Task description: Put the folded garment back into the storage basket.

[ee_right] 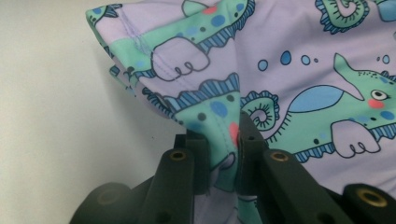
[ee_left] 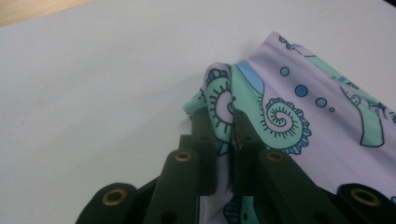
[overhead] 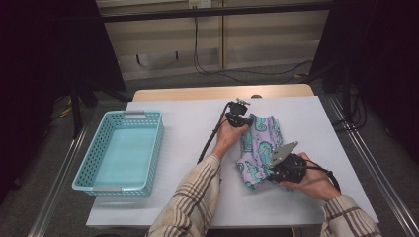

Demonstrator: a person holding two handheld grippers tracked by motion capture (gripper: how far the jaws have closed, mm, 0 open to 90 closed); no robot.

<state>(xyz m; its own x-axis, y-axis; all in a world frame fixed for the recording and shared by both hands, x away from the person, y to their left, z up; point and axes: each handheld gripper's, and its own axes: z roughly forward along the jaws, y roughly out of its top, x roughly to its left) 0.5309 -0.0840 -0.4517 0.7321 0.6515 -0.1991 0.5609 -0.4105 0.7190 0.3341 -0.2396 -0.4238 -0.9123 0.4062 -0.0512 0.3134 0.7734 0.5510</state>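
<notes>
Cloth [overhead: 261,143]: lilac, mint-green seahorse print, blue bubbles. Basket [overhead: 99,157]: turquoise lattice. Bench [overhead: 188,128]: white. Tools: black.

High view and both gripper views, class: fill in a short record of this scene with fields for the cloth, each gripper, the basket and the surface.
cloth: lilac seahorse-print cloth, crumpled on the table
left gripper: shut on the cloth's far edge
right gripper: shut on the cloth's near edge
basket: teal basket, empty, left of the cloth, apart from it
surface: white table
</notes>
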